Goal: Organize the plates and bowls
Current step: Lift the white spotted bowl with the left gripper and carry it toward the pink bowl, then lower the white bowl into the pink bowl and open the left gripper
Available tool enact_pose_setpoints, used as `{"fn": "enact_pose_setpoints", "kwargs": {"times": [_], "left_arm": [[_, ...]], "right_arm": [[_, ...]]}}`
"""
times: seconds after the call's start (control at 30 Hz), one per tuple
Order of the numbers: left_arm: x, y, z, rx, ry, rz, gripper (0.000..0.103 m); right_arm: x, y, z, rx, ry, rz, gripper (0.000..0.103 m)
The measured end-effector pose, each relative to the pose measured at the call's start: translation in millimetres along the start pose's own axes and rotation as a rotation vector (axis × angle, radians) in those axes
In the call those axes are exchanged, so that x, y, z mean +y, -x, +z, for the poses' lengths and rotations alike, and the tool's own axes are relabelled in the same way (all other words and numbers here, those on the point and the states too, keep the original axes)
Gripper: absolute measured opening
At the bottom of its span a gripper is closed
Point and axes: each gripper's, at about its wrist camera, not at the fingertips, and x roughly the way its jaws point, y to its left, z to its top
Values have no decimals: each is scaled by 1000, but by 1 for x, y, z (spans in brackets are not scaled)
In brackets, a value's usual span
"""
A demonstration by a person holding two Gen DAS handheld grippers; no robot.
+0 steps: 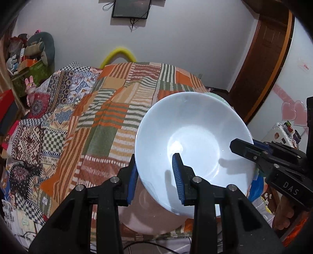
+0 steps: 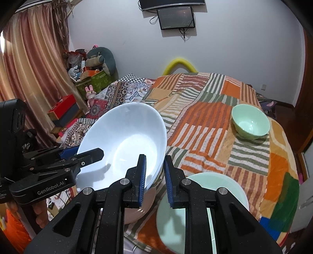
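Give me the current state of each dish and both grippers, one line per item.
white bowl: lifted and tilted, rim pinched on two sides by both grippers.
left gripper: shut on the white bowl's rim.
right gripper: shut on the white bowl's rim.
pink plate: flat on the bedspread, under the white bowl.
green plate: flat on the bedspread, empty.
green bowl: upright on the bedspread, empty, untouched.

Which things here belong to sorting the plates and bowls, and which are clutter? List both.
Job: white bowl, held by both grippers; pink plate beneath it; green bowl; green plate.
Clutter: wall screen, pink rabbit toy, red box.
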Motion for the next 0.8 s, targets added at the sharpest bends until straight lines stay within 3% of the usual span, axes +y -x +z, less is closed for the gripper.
{"fn": "enact_pose_setpoints", "kwargs": {"times": [0.8], "left_arm": [[41, -38, -56, 165, 92, 61, 34]], "right_arm": [[25, -48, -40, 164, 11, 51, 17]]}}
